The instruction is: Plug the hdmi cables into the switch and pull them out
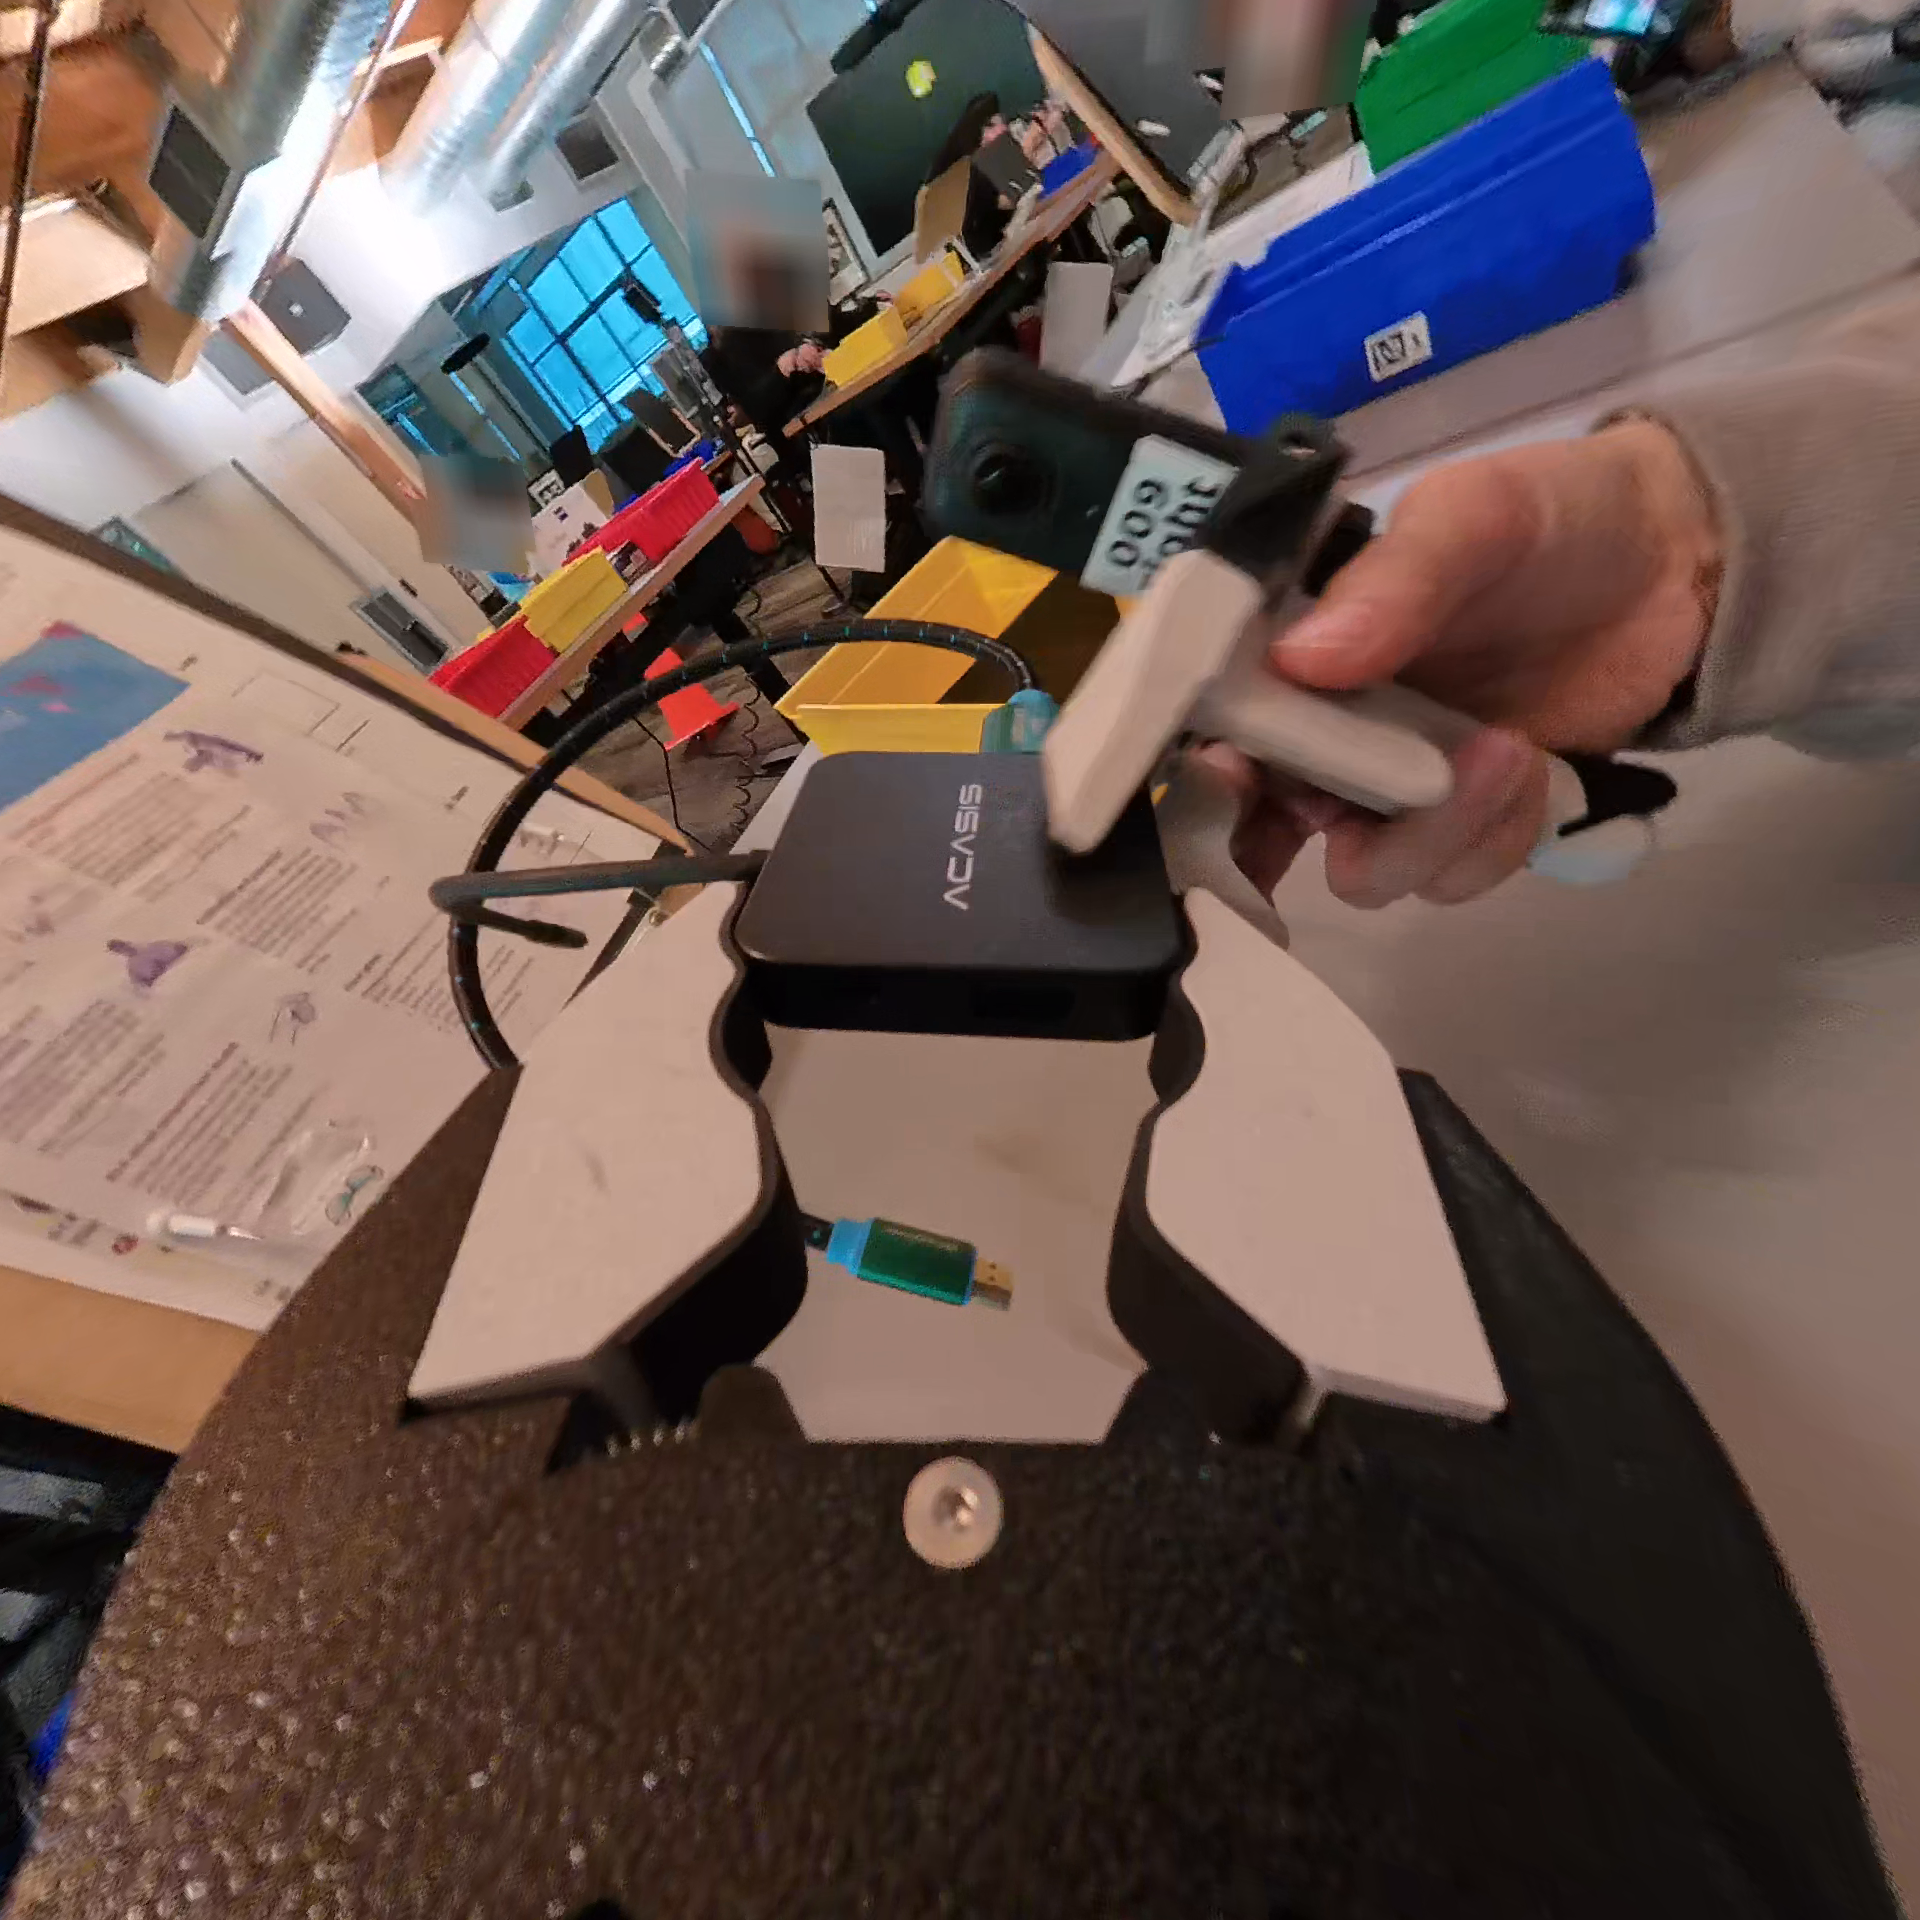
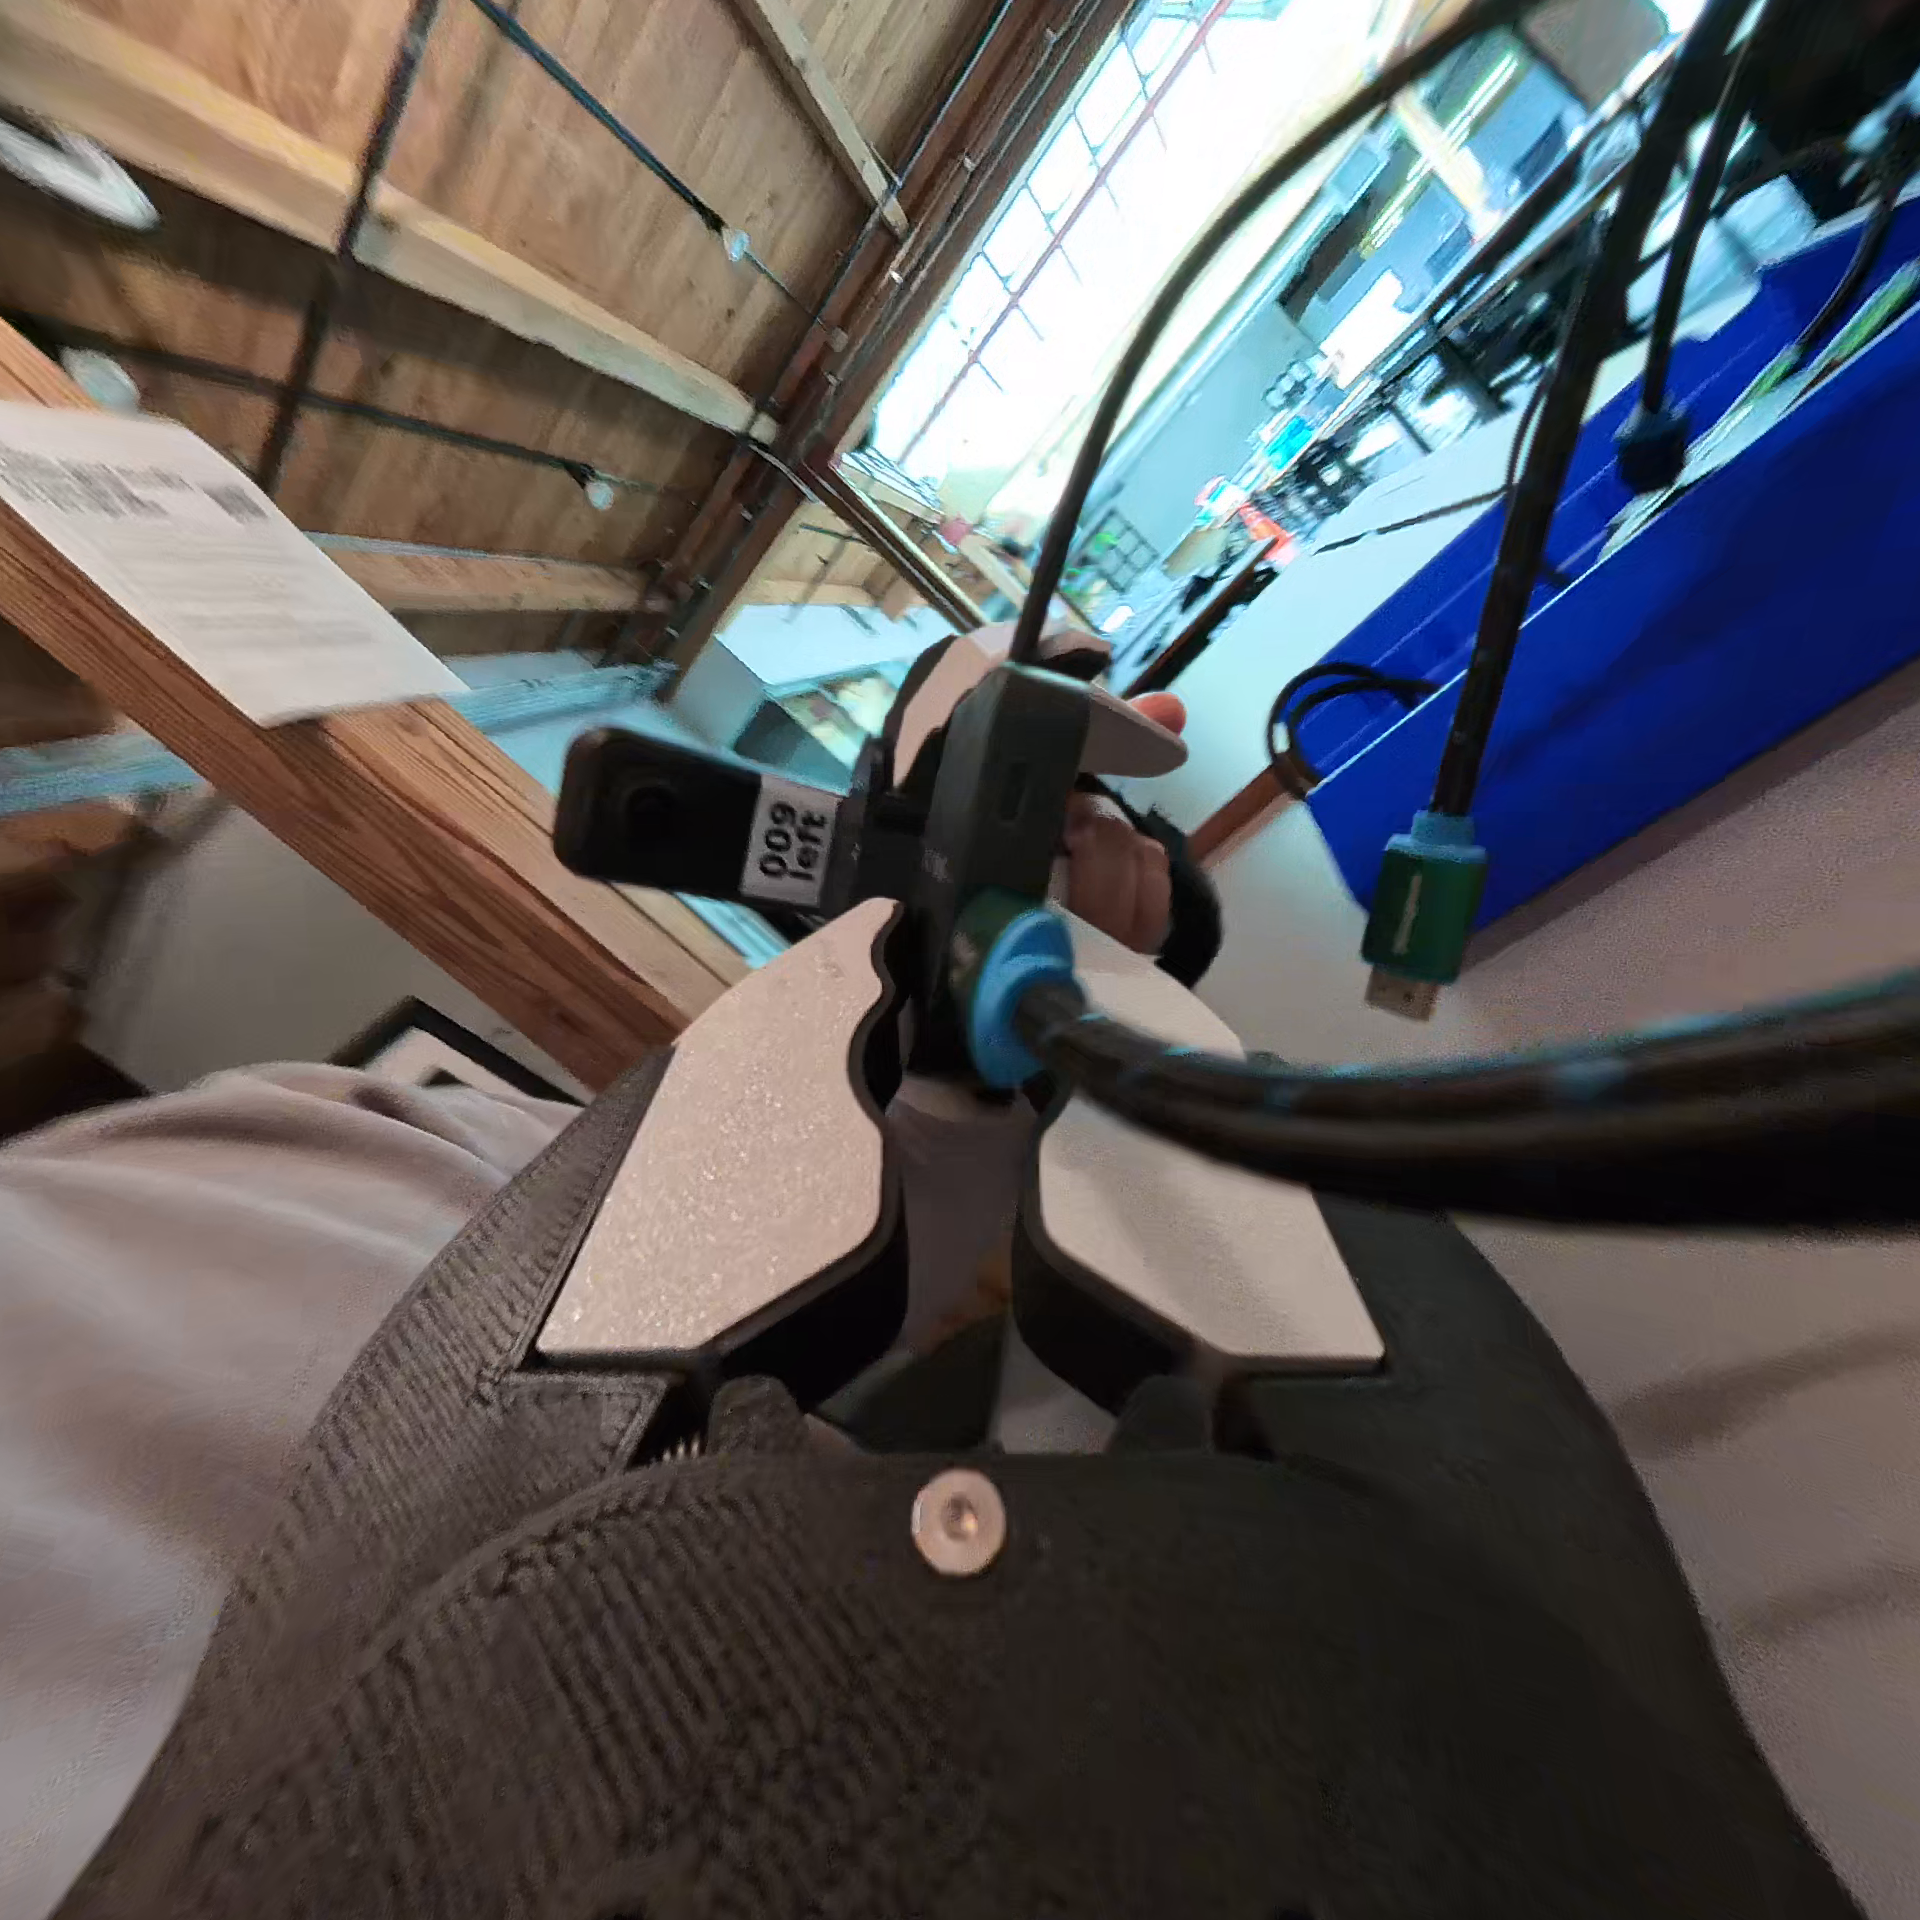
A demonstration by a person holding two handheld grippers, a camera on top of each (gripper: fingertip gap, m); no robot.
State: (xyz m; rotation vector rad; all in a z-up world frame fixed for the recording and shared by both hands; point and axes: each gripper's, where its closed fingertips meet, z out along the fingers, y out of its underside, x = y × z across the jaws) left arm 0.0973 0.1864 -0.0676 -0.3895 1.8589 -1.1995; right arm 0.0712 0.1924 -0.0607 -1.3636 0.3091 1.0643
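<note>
Left gripper (image 1: 956, 997) clamps the black switch (image 1: 956, 883) by its sides, lifted off the pale table (image 1: 1558, 1143). Right gripper (image 2: 961, 1039) pinches the green plug (image 2: 982, 940) seated in the switch's far edge. A loose green HDMI plug (image 1: 914, 1259) lies below the switch. Blue bins (image 1: 1455, 239) stand beyond it, printed sheets (image 1: 156, 935) to its left.

Pale grey worktop (image 1: 1558, 1039). On it: blue bin (image 1: 1455, 239) far right, printed sheet (image 1: 156, 935) left, loose green plug (image 1: 914, 1260) near.
</note>
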